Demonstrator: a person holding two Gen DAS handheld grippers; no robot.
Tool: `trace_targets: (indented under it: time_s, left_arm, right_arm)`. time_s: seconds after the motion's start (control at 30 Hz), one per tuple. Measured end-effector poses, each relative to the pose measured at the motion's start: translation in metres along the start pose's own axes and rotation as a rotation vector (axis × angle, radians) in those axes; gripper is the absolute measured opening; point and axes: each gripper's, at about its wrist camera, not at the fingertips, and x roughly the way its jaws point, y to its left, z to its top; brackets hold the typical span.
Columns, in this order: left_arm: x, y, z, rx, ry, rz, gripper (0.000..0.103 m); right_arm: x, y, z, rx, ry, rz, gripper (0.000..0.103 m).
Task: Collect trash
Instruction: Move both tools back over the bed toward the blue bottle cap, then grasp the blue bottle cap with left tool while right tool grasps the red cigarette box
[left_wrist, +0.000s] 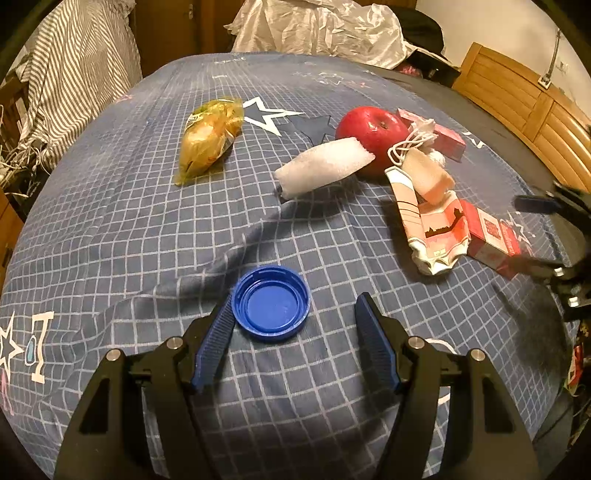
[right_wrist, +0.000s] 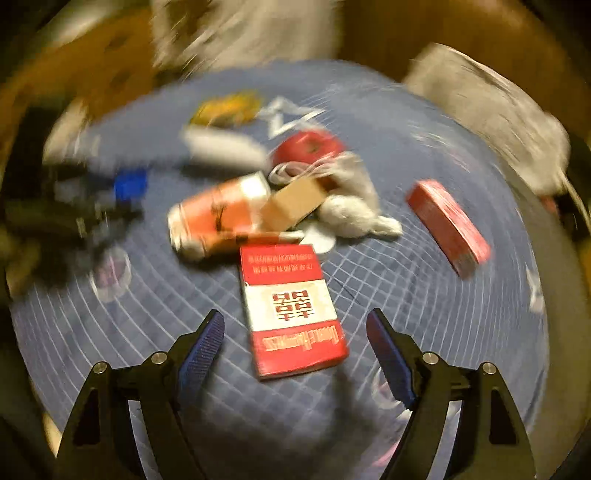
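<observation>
You are working over a bed (left_wrist: 110, 229) covered in a blue checked sheet, with the trash scattered across it. The sheet is soft and rumpled, so anything you press on may sink or slide instead of staying put.

Far left lies a yellow snack bag (left_wrist: 210, 140). Far centre sits a red apple (left_wrist: 369, 129), with a white foam sleeve (left_wrist: 325, 164) leaning against its near left side. The apple may not be trash; a careless sweep there could roll it off the bed.

To the right is a crumpled paper carton (left_wrist: 428, 229), tangled with white string and tissue. Lifting it could drag the loose bits along and drop them.

Touching its near right edge is a red cigarette pack (right_wrist: 291, 314). Your right tool (right_wrist: 295, 343) stands wide with nothing gripped, both fingers clear of the pack, which lies between them and slightly tilted. The right wrist view is badly blurred, so closing now risks a corner pinch that lets the pack twist out. A second red pack (right_wrist: 448, 229) lies further right, well apart.

Nearest you, left of centre, is a blue bottle cap (left_wrist: 271, 302), open side up. Your left tool (left_wrist: 295, 325) is half open and holding nothing; its left finger sits just beside the cap's rim and the right finger is well clear. Closing off centre like this could flick the shallow cap away or tip it on the soft sheet.
</observation>
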Motion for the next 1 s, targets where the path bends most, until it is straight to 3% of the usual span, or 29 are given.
trace_targets:
  time_s: [0.17, 0.23, 0.3, 0.4, 0.5, 0.77, 1.0]
  left_arm:
    - [0.002, 0.001, -0.001, 0.011, 0.004, 0.015, 0.064]
    - [0.003, 0.000, -0.001, 0.015, 0.005, 0.024, 0.064]
    - [0.004, -0.002, -0.001, 0.020, 0.003, 0.035, 0.064]
    - [0.005, -0.004, 0.000, 0.023, -0.003, 0.056, 0.055]
    - [0.002, -0.006, -0.002, 0.020, -0.017, 0.063, 0.038]
    - [-0.015, -0.010, -0.019, -0.021, -0.069, 0.080, 0.038]
    - [-0.063, -0.037, -0.035, -0.035, -0.198, 0.075, 0.038]
  right_arm:
    - [0.038, -0.020, 0.014, 0.003, 0.118, 0.148, 0.080]
    - [0.045, -0.022, 0.015, 0.034, 0.107, 0.164, 0.079]
    - [0.046, -0.022, 0.013, 0.081, 0.075, 0.185, 0.066]
    - [0.042, -0.013, 0.005, 0.146, 0.020, 0.131, 0.062]
    - [0.034, -0.006, -0.007, 0.258, -0.036, 0.078, 0.061]
    - [-0.012, 0.028, -0.051, 0.451, -0.204, -0.040, 0.061]
    - [-0.081, 0.044, -0.080, 0.552, -0.390, -0.161, 0.061]
